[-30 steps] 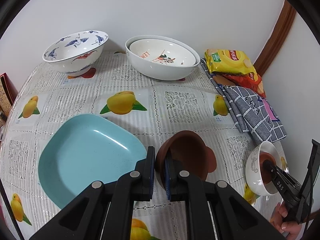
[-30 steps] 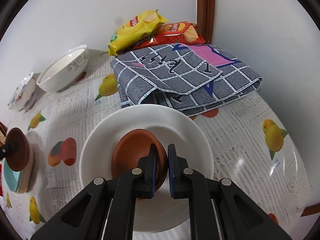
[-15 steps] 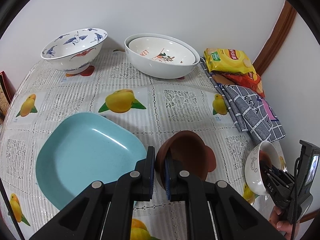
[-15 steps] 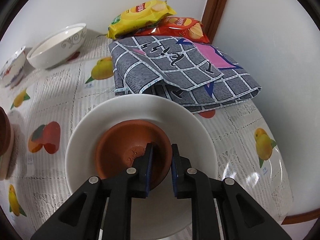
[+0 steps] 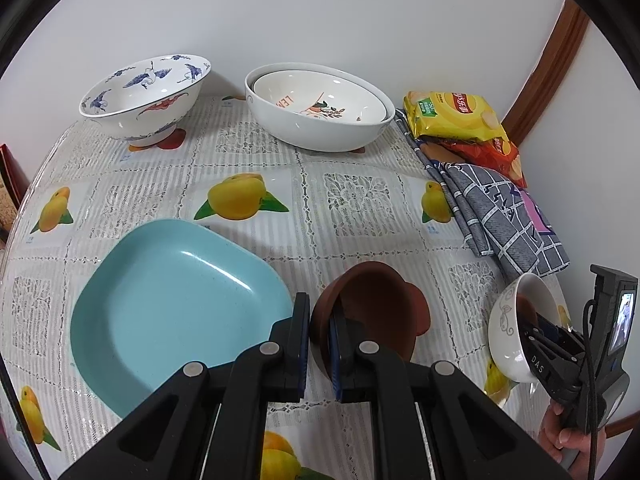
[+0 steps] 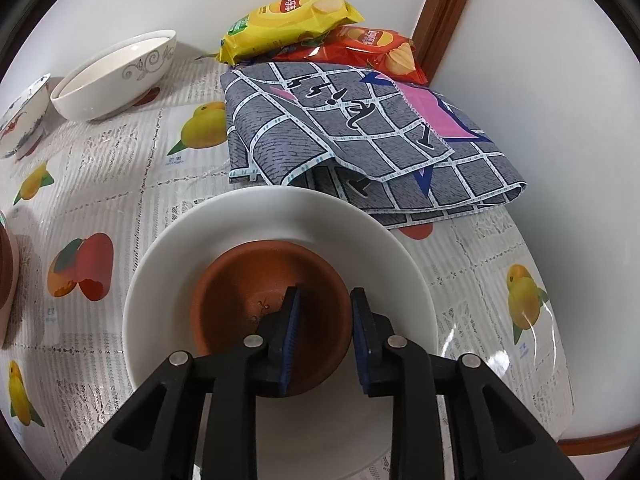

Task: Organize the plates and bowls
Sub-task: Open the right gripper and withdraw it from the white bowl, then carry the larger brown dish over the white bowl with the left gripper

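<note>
My left gripper (image 5: 319,334) is shut on the rim of a brown clay bowl (image 5: 376,312), held just right of a light blue plate (image 5: 172,312). My right gripper (image 6: 325,324) is open, its fingers astride the near rim of a second brown clay bowl (image 6: 256,280) that sits inside a white bowl (image 6: 276,220). In the left wrist view the white bowl (image 5: 508,328) appears tilted at the right with the right gripper (image 5: 538,332) in it. At the back stand a blue-patterned bowl (image 5: 146,92) and two nested white bowls (image 5: 316,110).
A folded grey checked cloth (image 6: 360,128) lies behind the white bowl, with yellow (image 6: 288,16) and red (image 6: 368,46) crisp packets beyond it against the wall. The fruit-print tablecloth (image 5: 256,200) covers the table. A wooden door frame (image 6: 444,20) stands in the corner.
My right gripper has opened from shut on the brown bowl's rim, leaving that bowl inside the white bowl. My left gripper keeps hold of its brown bowl, nearly still.
</note>
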`<control>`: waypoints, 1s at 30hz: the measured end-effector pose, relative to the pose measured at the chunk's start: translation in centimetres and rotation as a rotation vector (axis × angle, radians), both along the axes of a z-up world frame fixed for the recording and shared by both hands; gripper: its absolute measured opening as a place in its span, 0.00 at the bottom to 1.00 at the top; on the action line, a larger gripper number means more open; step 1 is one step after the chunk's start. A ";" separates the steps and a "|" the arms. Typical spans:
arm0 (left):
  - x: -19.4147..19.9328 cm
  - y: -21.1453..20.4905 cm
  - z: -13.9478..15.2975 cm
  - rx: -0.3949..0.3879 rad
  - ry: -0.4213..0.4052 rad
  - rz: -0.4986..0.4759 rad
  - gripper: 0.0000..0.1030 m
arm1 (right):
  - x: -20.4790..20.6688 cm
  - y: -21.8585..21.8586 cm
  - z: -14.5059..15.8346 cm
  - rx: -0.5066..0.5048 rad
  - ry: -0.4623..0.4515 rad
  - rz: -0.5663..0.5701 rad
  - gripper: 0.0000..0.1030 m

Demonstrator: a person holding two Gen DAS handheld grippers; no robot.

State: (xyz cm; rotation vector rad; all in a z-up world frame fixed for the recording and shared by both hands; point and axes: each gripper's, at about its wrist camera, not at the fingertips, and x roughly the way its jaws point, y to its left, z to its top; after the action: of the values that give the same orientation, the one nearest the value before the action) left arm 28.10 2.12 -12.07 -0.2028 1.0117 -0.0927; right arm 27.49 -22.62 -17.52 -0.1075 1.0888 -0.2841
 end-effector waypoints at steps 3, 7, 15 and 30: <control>-0.1 -0.1 0.1 -0.001 0.000 -0.001 0.09 | -0.3 -0.1 0.3 0.012 -0.011 0.003 0.32; -0.4 -0.4 0.4 -0.001 -0.004 -0.006 0.09 | -0.7 0.1 0.5 0.010 -0.016 0.016 0.35; -1.1 -2.0 1.5 0.009 -0.016 -0.030 0.09 | -2.2 -0.2 1.9 0.034 -0.053 0.035 0.40; -3.1 -9.2 3.9 0.043 -0.044 -0.128 0.09 | -7.6 -4.1 7.1 0.120 -0.204 0.031 0.41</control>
State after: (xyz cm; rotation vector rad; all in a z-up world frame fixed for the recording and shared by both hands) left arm 25.02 -7.06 -8.18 -0.0963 0.9818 -0.1904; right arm 19.85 -26.70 -10.44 0.0123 0.8980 -0.1967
